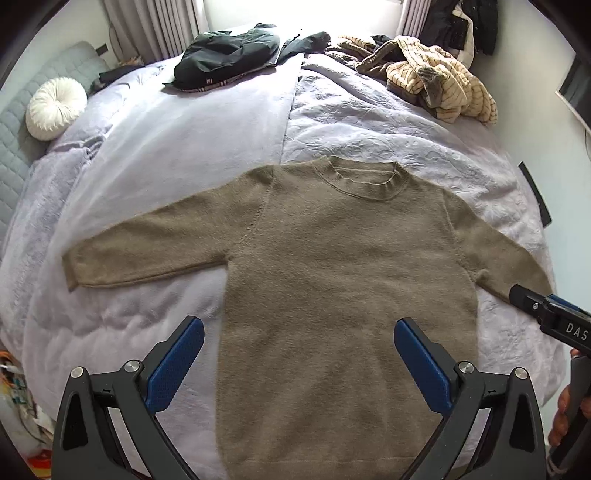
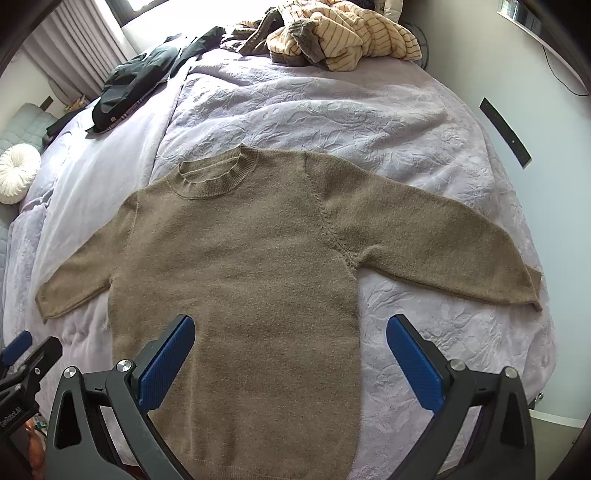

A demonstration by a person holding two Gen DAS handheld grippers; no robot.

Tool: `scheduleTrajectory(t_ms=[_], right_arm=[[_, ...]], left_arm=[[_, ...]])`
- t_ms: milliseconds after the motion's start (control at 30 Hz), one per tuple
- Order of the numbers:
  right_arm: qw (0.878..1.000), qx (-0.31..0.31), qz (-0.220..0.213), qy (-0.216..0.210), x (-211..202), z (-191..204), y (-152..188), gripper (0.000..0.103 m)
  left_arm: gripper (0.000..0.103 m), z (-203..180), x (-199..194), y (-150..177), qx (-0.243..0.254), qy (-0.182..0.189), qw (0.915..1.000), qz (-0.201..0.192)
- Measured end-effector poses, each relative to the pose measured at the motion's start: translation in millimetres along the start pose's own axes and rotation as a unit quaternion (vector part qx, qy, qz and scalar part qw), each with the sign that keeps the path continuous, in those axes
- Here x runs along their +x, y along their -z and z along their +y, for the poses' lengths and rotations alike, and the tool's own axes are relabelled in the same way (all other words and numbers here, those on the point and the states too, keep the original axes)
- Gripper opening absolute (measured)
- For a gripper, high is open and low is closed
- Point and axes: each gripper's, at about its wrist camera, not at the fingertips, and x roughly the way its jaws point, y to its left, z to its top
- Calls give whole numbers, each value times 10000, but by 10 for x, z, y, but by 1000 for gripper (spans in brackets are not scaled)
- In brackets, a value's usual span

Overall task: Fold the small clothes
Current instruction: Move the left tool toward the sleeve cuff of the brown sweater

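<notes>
Left gripper (image 1: 299, 350) first: its blue-padded fingers (image 1: 177, 363) are spread wide with nothing between them, hanging above the lower body of the brown sweater (image 1: 332, 288). The left pad sits over the bedspread just off the sweater's side edge, the right pad over the knit itself.

Over to the right gripper (image 2: 290, 350): same story, fingers (image 2: 413, 363) splayed wide and holding nothing, poised above the sweater's (image 2: 240, 295) lower half. One pad is over the fabric, the other out over the bedspread beside the hem's right side. In the left wrist view, the right gripper's black tip (image 1: 546, 314) pokes in at the right edge, just by the sweater's right sleeve; whether it touches the cuff is hard to tell.

The sweater lies flat, front up, on the lavender bed (image 1: 369, 122), round collar pointing away, both sleeves stretched out to the sides, hem nearest the cameras.

Further out: a cream striped garment (image 1: 443, 81) is heaped at the far right corner of the bed, a dark jacket (image 1: 229, 55) lies crumpled at the far middle, and a round white pillow (image 1: 55, 107) rests by the grey quilted headboard (image 1: 22, 147) on the left. Curtains (image 1: 147, 26) hang behind.
</notes>
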Motion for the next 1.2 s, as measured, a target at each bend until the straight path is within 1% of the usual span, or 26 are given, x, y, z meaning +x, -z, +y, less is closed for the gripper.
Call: scheduleTrajectory(t_ms=[100,133,267,433,533,733,800,900,1200], right_arm=[[10000,0,-24,64,15,-9,2,103],[10000,39,39,29,14,-12,-2,103],[9999,111,65,-23,26,-47,-14,103],[9998,217,16,-52,76,-91,12,103],[9995,286,117,-91,124,-97,33,103],[9996,258,119,11,157,-95,43,103],[9997,238,62,52,156,-95,47,103],[9997,241,-59,-15,156,-107,32,103],[9998,220,-17,-3,140,-129,-1,103]], left_arm=[[103,0,32,2,-46,95,9998,148],[103,0,49,7,-61,112,9997,187],[103,-37,83,25,-19,60,9996,293],[103,-62,73,11,70,-11,9995,305],[103,-53,70,-6,84,-67,9995,293],[103,-47,107,-1,69,-112,9992,365],[103,-46,124,0,47,-104,9992,395],[103,-51,134,-2,35,-77,9991,413],[103,-37,164,-10,-2,-49,9991,427]])
